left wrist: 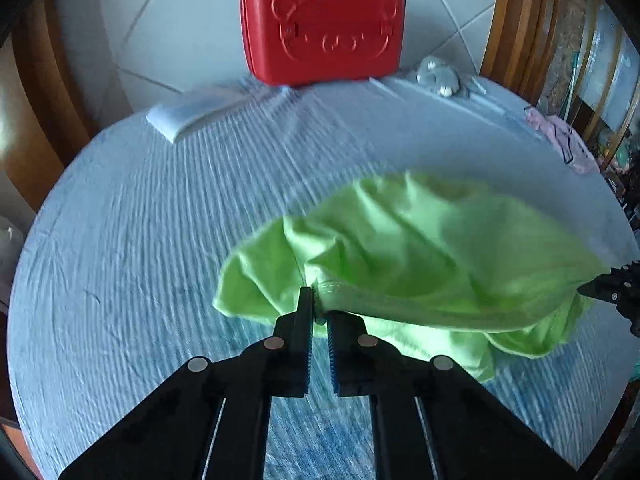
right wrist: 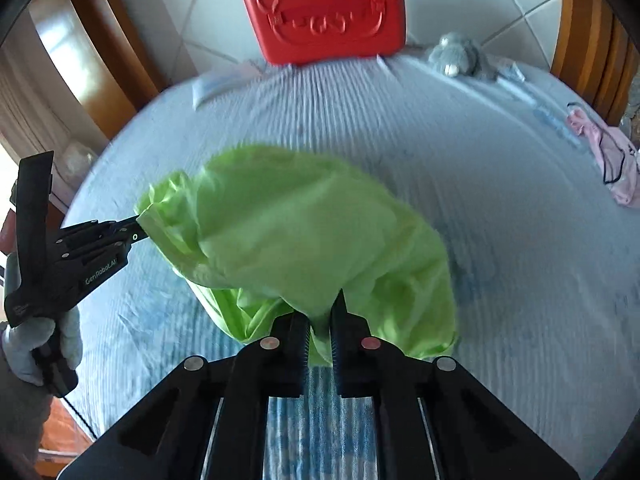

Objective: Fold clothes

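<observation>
Two handheld grippers pinch opposite ends of a lime-green garment (left wrist: 404, 256) above a bed covered in a pale blue ribbed sheet (left wrist: 160, 240). The left gripper (left wrist: 318, 312) has its jaws pressed together on a hemmed edge of the cloth, which bunches at its fingertips and sags rightward toward the right gripper (left wrist: 600, 288), seen at the frame's right edge with green fabric gathered at its tip. In the right wrist view, the right gripper (right wrist: 320, 320) clamps a fold of the garment (right wrist: 304, 232) between its nearly closed fingers, while the left gripper (right wrist: 134, 226), held in a grey-gloved hand (right wrist: 36, 340), grips the far left corner of the cloth. The garment hangs loosely between them over the near half of the bed, its lower folds drooping toward the sheet. At the head edge of the bed a red hard-shell case (left wrist: 322, 28) with an embossed bear face stands upright against a white tiled wall. Beside it to the right lies a grey plush toy (left wrist: 442, 76); a pink garment (right wrist: 608, 156) lies at the bed's right edge, and a folded white cloth (left wrist: 188, 112) near the far left corner.
</observation>
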A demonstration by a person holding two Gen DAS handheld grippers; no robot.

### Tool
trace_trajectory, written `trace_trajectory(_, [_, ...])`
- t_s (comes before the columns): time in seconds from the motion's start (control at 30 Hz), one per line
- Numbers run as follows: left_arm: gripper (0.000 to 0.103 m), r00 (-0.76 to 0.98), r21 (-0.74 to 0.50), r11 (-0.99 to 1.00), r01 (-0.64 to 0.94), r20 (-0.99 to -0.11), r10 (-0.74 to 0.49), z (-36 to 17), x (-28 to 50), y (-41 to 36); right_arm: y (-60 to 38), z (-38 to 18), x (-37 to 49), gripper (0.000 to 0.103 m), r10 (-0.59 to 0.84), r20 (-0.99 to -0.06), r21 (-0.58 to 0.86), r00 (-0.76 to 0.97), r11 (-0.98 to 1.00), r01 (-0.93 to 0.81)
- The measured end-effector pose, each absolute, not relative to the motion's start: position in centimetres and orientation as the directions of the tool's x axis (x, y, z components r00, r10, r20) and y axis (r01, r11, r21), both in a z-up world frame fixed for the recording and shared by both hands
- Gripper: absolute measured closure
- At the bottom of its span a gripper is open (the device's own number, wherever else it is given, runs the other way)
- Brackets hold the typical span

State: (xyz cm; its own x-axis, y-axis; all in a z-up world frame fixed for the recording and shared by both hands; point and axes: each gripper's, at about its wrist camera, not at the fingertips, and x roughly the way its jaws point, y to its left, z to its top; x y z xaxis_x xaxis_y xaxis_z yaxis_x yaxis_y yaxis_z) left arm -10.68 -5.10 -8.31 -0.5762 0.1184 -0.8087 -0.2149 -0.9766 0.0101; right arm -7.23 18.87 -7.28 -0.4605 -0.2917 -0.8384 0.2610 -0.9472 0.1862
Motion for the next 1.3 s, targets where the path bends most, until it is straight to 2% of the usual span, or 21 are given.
trace_trajectory(0.27, [0.098,-0.741,0.004,-0.977,-0.213,-0.652,0.159,1.9,-12.5,-5.9,20.8,2.8,-3.5,0.096,-0.392,-0.666,0.267,-0.635,-0.92,0.288])
trace_trajectory(0.47, [0.098,-0.767,0.003,-0.948,-0.317,-0.589,0.255,6.1,-15.8,-0.5,23.5,8.8,-1.3,0.1,-0.306,-0.558,0.238,-0.771,-0.949,0.205])
trace_trajectory(0.57, [0.098,-0.748,0.002,-0.923,-0.385,-0.587,0.31,6.4,-17.8,5.3,27.0,8.7,-1.6,0.1,-0.221,-0.573,0.228,-0.789,-0.968,0.106])
trace_trajectory(0.8, [0.097,-0.641,-0.045,-0.846,-0.531,-0.631,0.436,4.4,-24.2,20.5,38.3,4.2,-4.5,0.1,-0.054,-0.663,0.254,-0.746,-0.954,-0.157])
trace_trajectory(0.9, [0.082,-0.556,-0.103,-0.813,-0.573,-0.68,0.478,2.6,-26.1,24.7,42.8,1.9,-6.4,0.096,0.008,-0.724,0.224,-0.69,-0.943,-0.246])
trace_trajectory(0.97, [0.06,-0.547,-0.099,-0.819,-0.565,-0.698,0.462,1.5,-25.7,25.1,44.9,0.4,-7.1,0.081,0.051,-0.757,0.186,-0.651,-0.939,-0.29])
trace_trajectory(1.03, [0.043,-0.551,-0.09,-0.831,-0.549,-0.709,0.44,0.4,-24.4,23.3,46.3,-0.7,-7.3,0.055,0.067,-0.779,0.165,-0.623,-0.938,-0.306])
trace_trajectory(1.13, [0.042,-0.565,-0.079,-0.868,-0.491,-0.729,0.386,-1.3,-21.7,18.3,47.0,-1.8,-6.8,0.053,0.041,-0.797,0.165,-0.602,-0.945,-0.283])
trace_trajectory(1.3, [0.042,-0.562,-0.055,-0.949,-0.31,-0.794,0.23,-5.6,-16.3,7.2,46.3,-4.8,-4.7,0.051,-0.004,-0.844,0.137,-0.537,-0.968,-0.208])
